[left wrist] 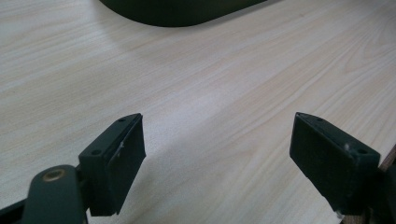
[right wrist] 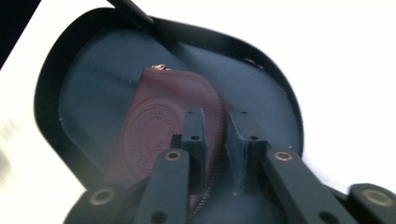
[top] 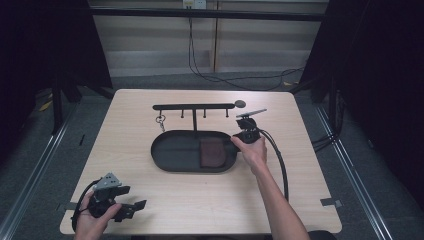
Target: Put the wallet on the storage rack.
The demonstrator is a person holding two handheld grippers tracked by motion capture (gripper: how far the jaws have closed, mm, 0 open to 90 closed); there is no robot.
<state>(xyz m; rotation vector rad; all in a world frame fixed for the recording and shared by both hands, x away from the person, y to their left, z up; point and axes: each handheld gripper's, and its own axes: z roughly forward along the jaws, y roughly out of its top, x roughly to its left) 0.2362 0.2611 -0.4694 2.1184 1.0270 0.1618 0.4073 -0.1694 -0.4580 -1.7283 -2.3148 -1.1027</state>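
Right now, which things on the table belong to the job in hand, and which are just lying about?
In play (a judgement):
- maroon pouch, right gripper jaws nearly shut along its zipper edge
- black oval tray holding the pouch

Lying about:
- hook rack behind the tray
- key ring hanging from it
- left gripper, open over bare table

We note a pale wood-grain table (top: 150, 210) at frame centre on grey floor (top: 210, 81). Black curtains (top: 380, 75) fill the upper left and right. A beige panelled wall (top: 260, 40) spans the top centre, where black cables (top: 225, 77) trail down from a wall outlet (top: 194, 4).
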